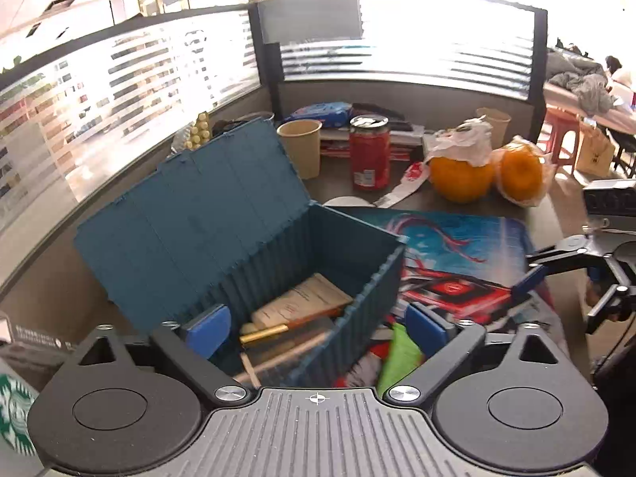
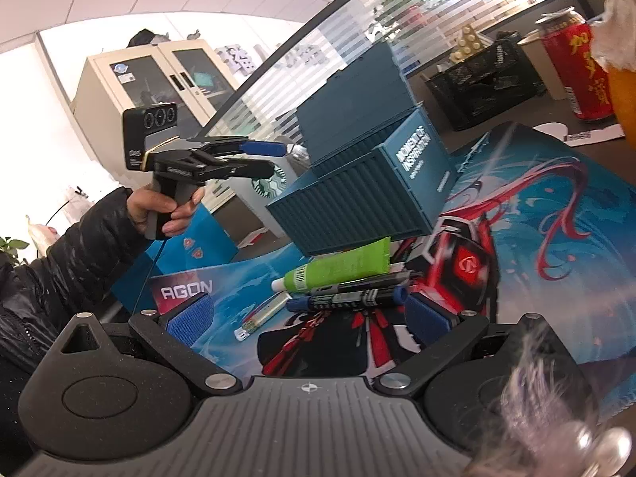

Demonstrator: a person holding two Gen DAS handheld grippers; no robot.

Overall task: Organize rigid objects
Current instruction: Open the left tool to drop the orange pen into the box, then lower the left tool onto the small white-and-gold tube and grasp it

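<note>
A blue container-style box (image 1: 349, 246) stands open on the printed desk mat (image 1: 469, 254), lid tilted back. Inside lie a tan booklet (image 1: 306, 298), a gold-tipped pen (image 1: 264, 334) and other sticks. My left gripper (image 1: 318, 330) is open and empty, hovering over the box's near corner. In the right wrist view the box (image 2: 369, 198) sits behind a green tube (image 2: 342, 268), two dark markers (image 2: 353, 298) and a small white stick (image 2: 262, 318) on the mat. My right gripper (image 2: 310, 322) is open and empty, just in front of the markers. The left gripper (image 2: 258, 155) shows at left.
Behind the box stand a paper cup (image 1: 300, 147), a red can (image 1: 369, 153), two oranges in plastic (image 1: 485, 171) and stacked books (image 1: 338, 127). A black mesh basket (image 2: 485, 79) and Starbucks cup (image 2: 270, 183) stand near the partition. The right gripper (image 1: 532, 274) shows at right.
</note>
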